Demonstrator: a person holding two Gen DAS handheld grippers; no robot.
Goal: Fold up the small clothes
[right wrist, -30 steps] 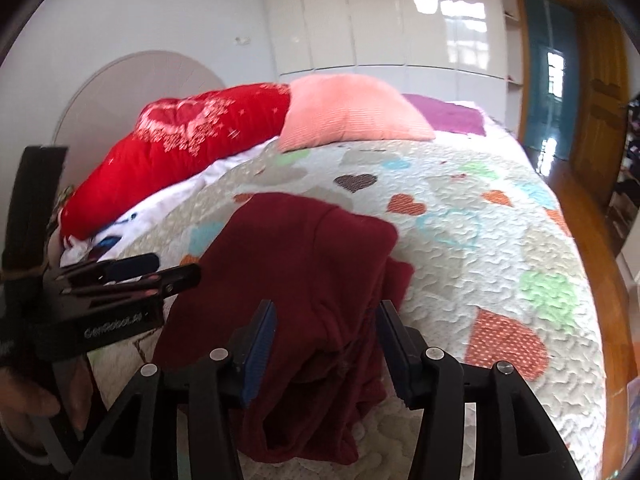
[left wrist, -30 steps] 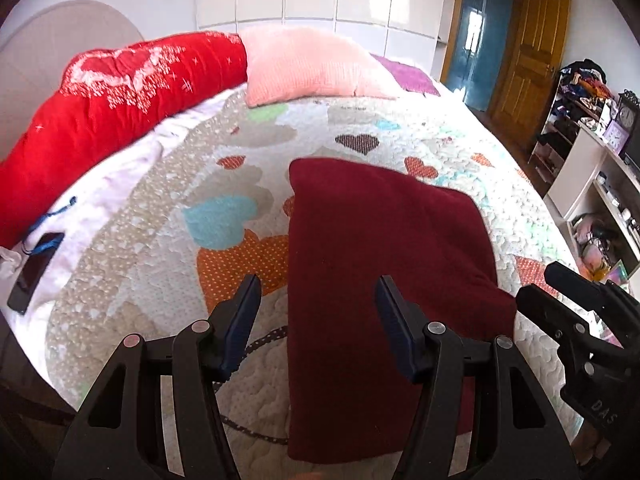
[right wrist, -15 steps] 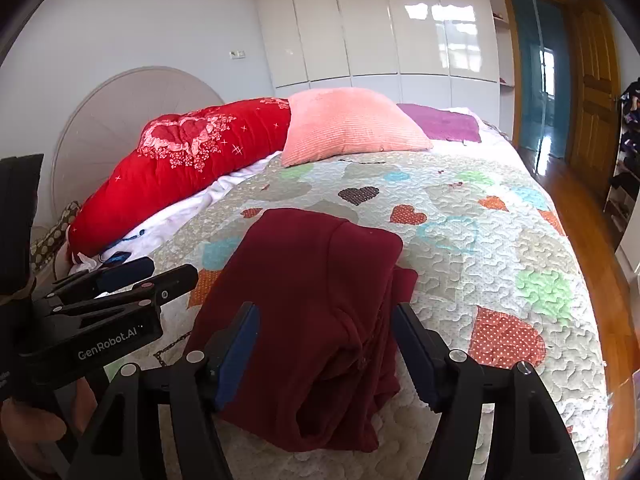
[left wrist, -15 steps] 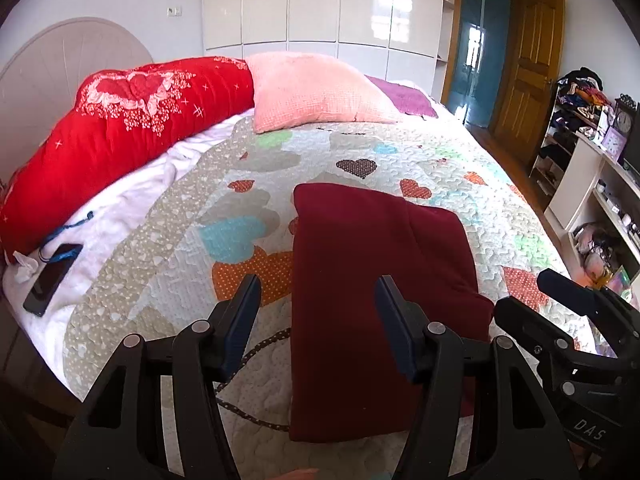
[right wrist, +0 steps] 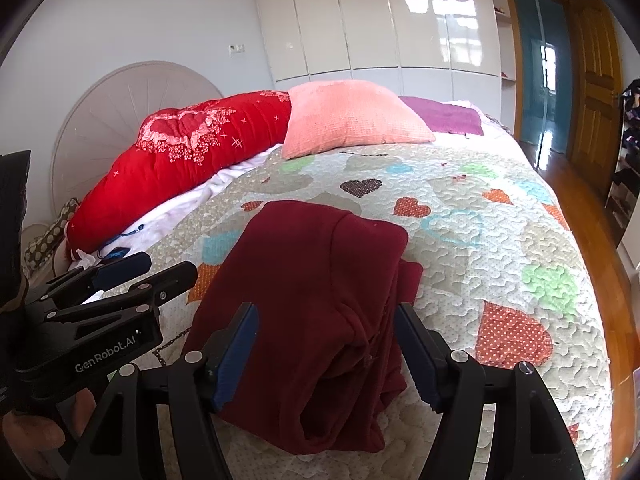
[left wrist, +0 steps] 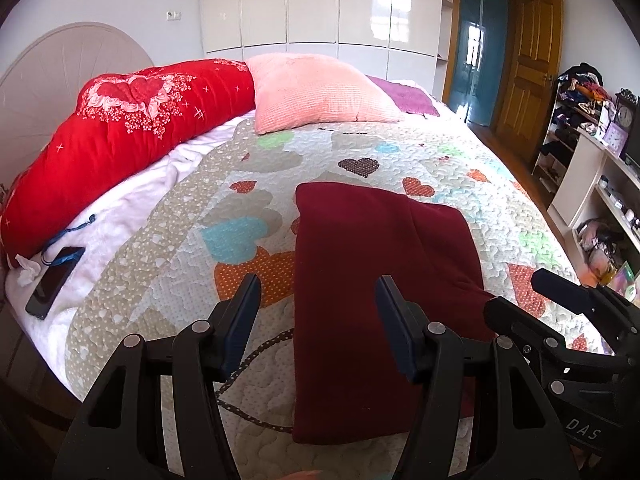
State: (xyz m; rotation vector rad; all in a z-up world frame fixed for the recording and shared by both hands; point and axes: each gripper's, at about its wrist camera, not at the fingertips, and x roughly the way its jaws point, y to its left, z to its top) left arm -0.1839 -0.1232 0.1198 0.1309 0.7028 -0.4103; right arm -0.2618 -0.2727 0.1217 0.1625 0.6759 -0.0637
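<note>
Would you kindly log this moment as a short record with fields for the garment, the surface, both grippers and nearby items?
garment: dark red garment, folded, lying flat, bunched on its right side
surface: heart-patterned quilt on a bed
left gripper: open, nothing between its fingers, above the garment's left edge
right gripper: jaws just opened, not pressing the cloth
nearby: pink pillow, red bolster, phone on white sheet
</note>
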